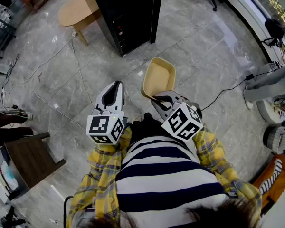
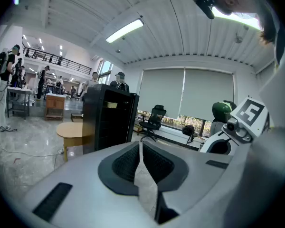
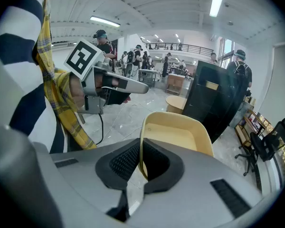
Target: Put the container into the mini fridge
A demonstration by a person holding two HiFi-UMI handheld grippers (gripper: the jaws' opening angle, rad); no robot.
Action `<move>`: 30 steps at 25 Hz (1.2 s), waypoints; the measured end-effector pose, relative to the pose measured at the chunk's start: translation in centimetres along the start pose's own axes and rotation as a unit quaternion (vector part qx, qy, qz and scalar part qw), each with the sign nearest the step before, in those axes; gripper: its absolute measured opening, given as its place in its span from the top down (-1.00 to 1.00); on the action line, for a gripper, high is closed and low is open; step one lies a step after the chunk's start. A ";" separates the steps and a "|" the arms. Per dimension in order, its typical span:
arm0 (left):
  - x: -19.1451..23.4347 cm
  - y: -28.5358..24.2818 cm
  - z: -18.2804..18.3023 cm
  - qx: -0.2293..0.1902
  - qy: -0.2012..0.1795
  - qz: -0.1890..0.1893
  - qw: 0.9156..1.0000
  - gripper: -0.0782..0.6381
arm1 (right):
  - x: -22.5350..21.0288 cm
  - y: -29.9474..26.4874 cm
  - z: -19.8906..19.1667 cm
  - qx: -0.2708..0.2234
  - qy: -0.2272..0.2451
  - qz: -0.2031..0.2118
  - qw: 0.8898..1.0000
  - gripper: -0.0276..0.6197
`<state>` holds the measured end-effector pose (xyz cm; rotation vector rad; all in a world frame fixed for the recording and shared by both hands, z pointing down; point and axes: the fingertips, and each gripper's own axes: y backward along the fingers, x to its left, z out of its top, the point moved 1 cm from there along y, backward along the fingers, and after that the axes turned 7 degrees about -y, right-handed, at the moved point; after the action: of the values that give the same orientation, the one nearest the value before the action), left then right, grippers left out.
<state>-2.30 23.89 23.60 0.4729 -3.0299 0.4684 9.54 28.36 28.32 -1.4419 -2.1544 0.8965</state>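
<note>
- No words, numbers or brand names can be read in any view.
- left gripper [image 1: 117, 84], its marker cube [image 1: 105, 128]: black-and-white square code patterns on the faces, no letters or digits.
- right gripper [image 1: 154, 99], its own cube [image 1: 182, 121]: same kind of square code pattern, no letters or digits.
- mini fridge [image 3: 213, 103]: small pale label [image 3: 211, 85] on the upper front, print too small to read.
- Same fridge in the head view: tiny red marks on the front, too small to tell.
</note>
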 end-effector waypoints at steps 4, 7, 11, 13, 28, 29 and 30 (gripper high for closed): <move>-0.7 -0.3 0.1 -0.001 -0.002 -0.001 1.000 0.69 | -0.3 0.4 -0.4 0.000 0.002 -0.001 1.000 0.81; -1.3 -0.5 0.1 -0.001 -0.002 -0.003 1.000 0.69 | -0.5 0.6 -0.7 -0.002 0.001 -0.003 1.000 0.80; -2.1 -0.7 -0.1 0.000 0.001 0.000 1.000 0.69 | -0.7 0.9 -1.4 0.003 0.009 -0.001 1.000 0.80; -2.4 -0.8 -0.2 0.001 0.002 0.002 1.000 0.69 | -0.9 1.1 -1.8 0.007 0.014 0.001 1.000 0.80; -5.6 -1.6 -1.4 0.017 0.004 0.005 1.000 0.69 | -1.3 2.1 -4.8 0.021 0.028 0.027 0.999 0.80; -5.7 -1.5 -1.5 0.017 0.002 0.004 1.000 0.69 | -1.4 2.0 -5.0 0.022 0.026 0.028 0.999 0.80; -5.8 -1.4 -1.6 0.018 0.001 0.005 1.000 0.69 | -1.3 1.9 -5.1 0.022 0.024 0.029 0.999 0.80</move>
<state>3.62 24.81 25.06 0.4597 -3.0270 0.5260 14.61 29.12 30.68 -1.4969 -2.0545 0.9152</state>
